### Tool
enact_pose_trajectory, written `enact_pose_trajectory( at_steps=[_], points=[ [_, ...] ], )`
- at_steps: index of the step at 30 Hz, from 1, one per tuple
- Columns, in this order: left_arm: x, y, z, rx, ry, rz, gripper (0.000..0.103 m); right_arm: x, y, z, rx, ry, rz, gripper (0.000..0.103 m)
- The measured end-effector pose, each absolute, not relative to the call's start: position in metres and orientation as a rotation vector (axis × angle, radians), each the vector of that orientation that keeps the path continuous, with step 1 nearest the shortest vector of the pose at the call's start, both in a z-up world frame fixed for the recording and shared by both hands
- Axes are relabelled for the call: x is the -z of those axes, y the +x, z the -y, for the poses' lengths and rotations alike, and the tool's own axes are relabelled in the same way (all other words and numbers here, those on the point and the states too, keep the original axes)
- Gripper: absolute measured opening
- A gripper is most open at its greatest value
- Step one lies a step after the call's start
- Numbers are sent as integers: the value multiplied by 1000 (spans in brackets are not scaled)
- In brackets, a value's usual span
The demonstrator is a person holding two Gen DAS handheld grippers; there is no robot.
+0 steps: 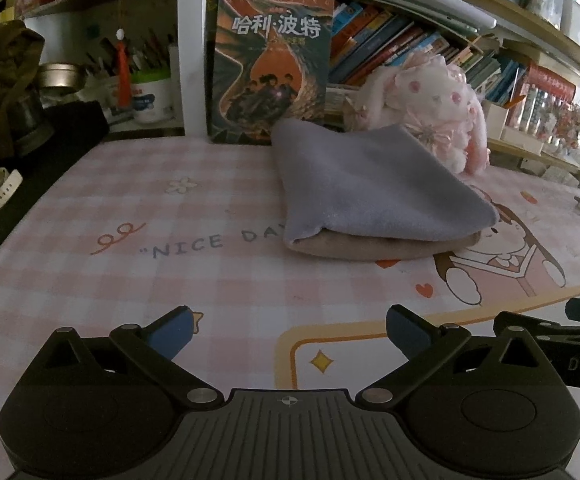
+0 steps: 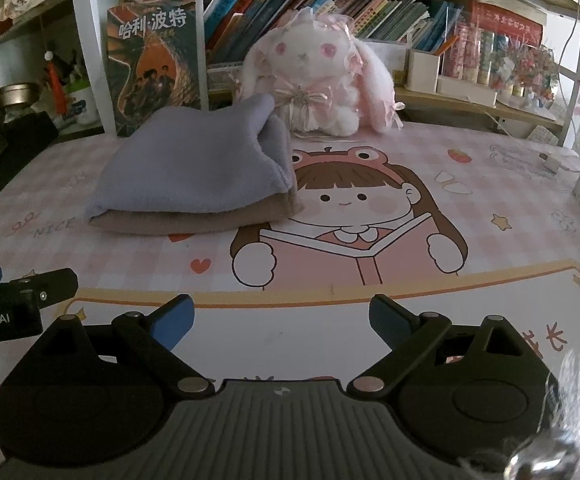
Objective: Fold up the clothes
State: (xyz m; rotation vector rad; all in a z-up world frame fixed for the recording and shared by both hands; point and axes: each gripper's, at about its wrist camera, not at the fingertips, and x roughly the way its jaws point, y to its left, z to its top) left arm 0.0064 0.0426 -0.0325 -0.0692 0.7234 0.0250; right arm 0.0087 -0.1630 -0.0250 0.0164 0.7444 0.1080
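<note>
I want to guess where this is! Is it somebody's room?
Probably a child's study desk at home: a cartoon desk mat, shelves of books, and a plush bunny behind the folded cloth.

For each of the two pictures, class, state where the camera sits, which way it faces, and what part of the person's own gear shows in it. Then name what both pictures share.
Left wrist view: sits on the left gripper, low over the desk mat, facing the bookshelf; its own open fingers show, the right gripper's edge at right.
Right wrist view: sits on the right gripper, facing the same way; its open fingers show, the left gripper's tip at left.
Shared: folded cloth, plush rabbit, upright book.
</note>
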Motion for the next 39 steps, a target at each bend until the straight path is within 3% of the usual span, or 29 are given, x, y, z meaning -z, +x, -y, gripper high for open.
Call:
enact_pose_trajectory(
  at_steps=[39],
  points=[
    [35, 5, -49, -20, -124, -744, 103, 28, 9, 160, -119, 19, -763, 95]
  ],
)
